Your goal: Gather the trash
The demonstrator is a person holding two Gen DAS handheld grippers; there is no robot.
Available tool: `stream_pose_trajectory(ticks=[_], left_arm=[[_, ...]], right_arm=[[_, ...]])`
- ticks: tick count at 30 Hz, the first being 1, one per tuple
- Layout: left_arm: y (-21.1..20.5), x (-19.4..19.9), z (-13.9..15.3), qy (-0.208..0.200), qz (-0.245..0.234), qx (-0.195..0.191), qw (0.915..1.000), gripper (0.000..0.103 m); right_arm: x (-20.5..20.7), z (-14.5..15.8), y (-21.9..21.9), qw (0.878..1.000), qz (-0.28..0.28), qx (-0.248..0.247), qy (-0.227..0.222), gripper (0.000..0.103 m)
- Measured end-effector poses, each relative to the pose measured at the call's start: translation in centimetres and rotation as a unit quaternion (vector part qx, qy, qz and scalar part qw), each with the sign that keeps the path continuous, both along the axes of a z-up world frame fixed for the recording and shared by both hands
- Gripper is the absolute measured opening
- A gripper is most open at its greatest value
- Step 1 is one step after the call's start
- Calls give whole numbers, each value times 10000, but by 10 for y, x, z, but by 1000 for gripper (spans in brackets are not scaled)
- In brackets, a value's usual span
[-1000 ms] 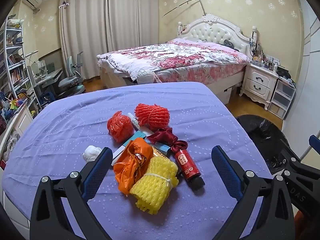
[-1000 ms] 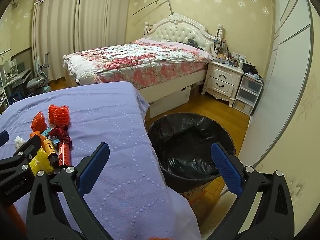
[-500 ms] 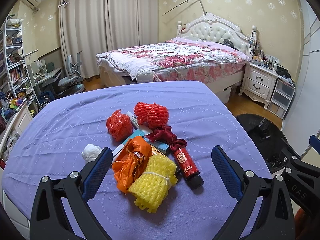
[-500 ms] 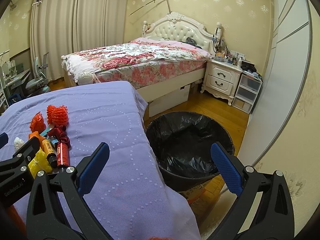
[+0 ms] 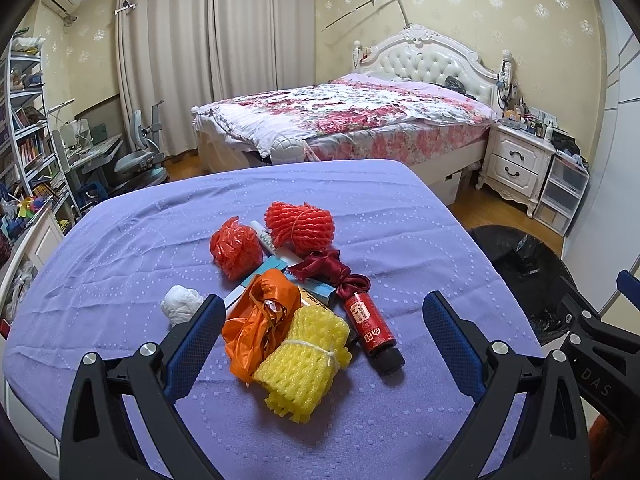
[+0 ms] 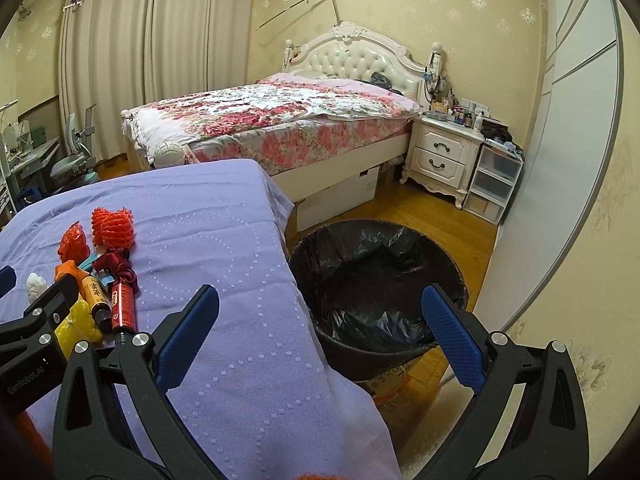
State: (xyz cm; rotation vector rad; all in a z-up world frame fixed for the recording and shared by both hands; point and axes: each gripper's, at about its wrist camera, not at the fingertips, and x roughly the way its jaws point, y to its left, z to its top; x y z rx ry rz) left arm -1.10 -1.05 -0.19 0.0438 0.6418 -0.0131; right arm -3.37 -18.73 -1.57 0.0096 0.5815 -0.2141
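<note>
A: How are the jaws of the left gripper standing?

B: They are gaping wide and holding nothing, and they are framing the near end of the trash heap on the desk covered in a lilac dotted cloth. Between them are lying a yellow foam-net fruit sleeve tied with white string and a crumpled orange plastic bag, touching each other.

A: How would those two be handling?

B: Both are looking light and soft, I judge. The foam net should be squashing under a pinch, so taking it across its tied waist seems safest. The bag is looking slippery; a bunched fold would be giving the better hold.

A: And farther out?

B: A small red glass-like bottle with a dark cap is lying just beside the yellow sleeve; it is probably stiff, smooth and inclined to roll. Beyond are a dark red satin ribbon, a red foam net, a crumpled red plastic bag and, to the left, a white paper wad.

A: What about the right gripper?

B: Its jaws are also spread wide and empty, hovering over the desk edge and facing the round bin lined with a black plastic bag, which is standing on the wooden floor just beside the desk.
</note>
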Motion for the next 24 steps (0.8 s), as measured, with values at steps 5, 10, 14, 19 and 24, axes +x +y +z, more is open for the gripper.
stream_pose_trajectory(ticks=[5, 10, 14, 19, 24], left_arm=[[0, 0, 0, 5, -8, 0, 10000, 96], [0, 2, -1, 9, -13, -2, 10000, 96], [-1, 2, -1, 13, -11, -1, 10000, 96], [-1, 2, -1, 13, -6, 2, 10000, 96], [-2, 2, -1, 18, -4, 2, 10000, 96]], right_arm=[[0, 0, 0, 10000, 4, 1, 5, 99], [1, 0, -1, 10000, 5, 4, 10, 99], [1, 0, -1, 10000, 2, 7, 12, 99], [1, 0, -2, 10000, -7, 8, 11, 99], [1, -1, -3, 10000, -10, 21, 20, 99]])
